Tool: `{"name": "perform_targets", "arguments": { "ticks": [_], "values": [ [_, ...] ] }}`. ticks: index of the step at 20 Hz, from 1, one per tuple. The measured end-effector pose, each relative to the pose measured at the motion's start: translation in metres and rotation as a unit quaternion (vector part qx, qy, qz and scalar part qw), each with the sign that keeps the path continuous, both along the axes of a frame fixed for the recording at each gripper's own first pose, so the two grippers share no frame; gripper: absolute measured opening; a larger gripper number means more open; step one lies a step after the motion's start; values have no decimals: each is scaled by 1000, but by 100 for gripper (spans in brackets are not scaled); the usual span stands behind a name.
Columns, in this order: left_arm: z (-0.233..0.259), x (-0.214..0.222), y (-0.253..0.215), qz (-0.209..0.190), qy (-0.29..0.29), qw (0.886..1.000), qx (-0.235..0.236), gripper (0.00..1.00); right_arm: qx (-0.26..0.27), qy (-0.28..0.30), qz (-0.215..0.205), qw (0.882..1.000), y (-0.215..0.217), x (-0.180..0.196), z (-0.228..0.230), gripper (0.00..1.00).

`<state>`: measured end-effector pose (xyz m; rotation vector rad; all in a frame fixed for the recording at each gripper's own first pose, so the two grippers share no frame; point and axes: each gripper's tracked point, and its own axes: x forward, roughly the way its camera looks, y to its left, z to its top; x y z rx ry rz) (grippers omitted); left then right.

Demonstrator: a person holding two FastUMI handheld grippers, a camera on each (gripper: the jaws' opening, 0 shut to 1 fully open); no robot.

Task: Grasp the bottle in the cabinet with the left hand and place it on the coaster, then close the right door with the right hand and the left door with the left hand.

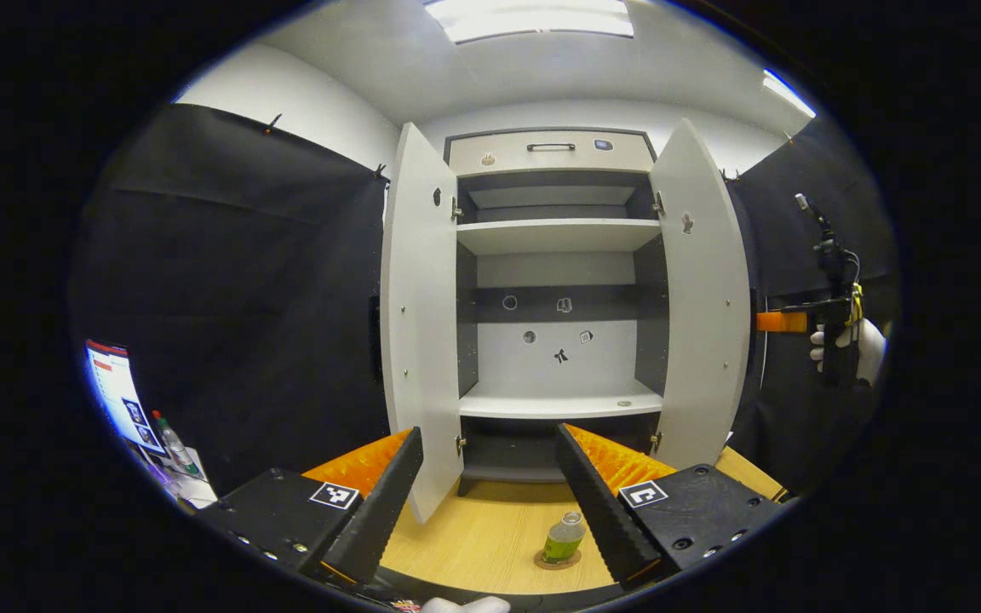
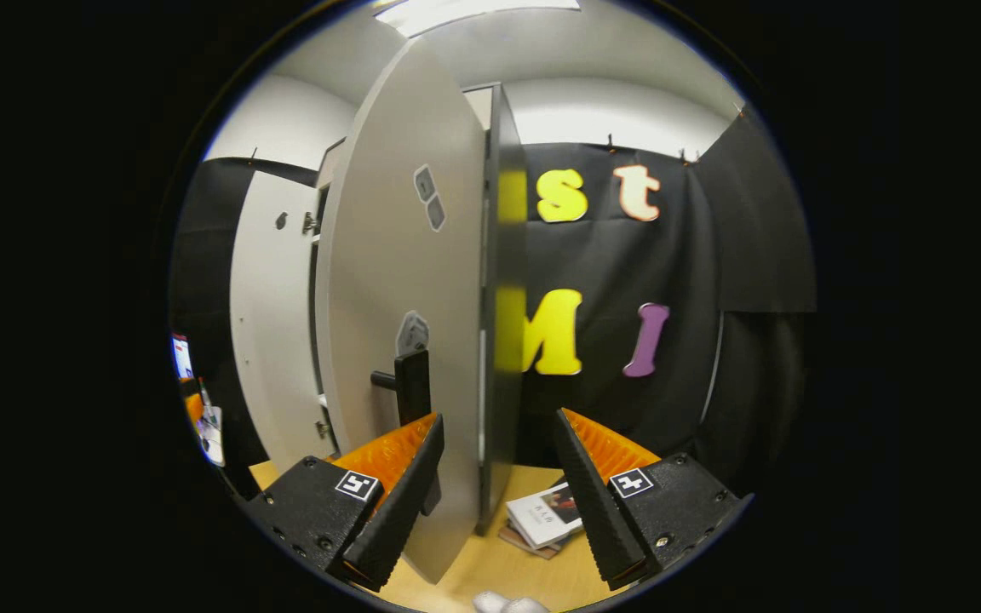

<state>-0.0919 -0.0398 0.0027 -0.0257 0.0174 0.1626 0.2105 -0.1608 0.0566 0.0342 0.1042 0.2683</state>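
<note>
Bottle (image 1: 564, 537) upright on round coaster (image 1: 557, 561), wood tabletop (image 1: 473, 536), both grippers' ribbed jaws apart, cabinet doors open

Cabinet (image 1: 554, 238): smooth matt panels, light doors, dark inner frame. Tabletop (image 1: 473, 536): pale wood-grain laminate, slight sheen. Bottle (image 1: 564, 538): clear glossy plastic on a wood-toned coaster (image 1: 542, 562). Door handle (image 2: 412, 387): matt, dark. Books (image 2: 544, 515): paper covers.

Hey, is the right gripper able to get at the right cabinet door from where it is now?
Probably yes. In the right gripper view the right gripper is open and faces the right door's outer face, near its free edge, with nothing between them. The books lie low on the table, out of the way.
</note>
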Motion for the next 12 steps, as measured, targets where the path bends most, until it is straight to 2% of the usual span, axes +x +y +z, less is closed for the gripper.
{"name": "perform_targets", "arguments": {
  "ticks": [1,2,3,7,12],
  "values": [
    [-1,0,-2,0,1,1000,-1,95,3,8,23,1000,14,-1,1,81],
    [-1,-1,-3,0,2,1000,-2,95,-1,13,28,1000,23,0,0,81],
    [-2,1,-2,0,3,1000,-1,93,-3,12,30,999,31,1,3,80],
    [-11,1,11,-6,14,1000,5,95,-14,11,36,999,73,6,4,78],
    [-13,3,45,-7,13,1000,1,95,-23,11,56,998,149,31,-3,78]
  ]
}}
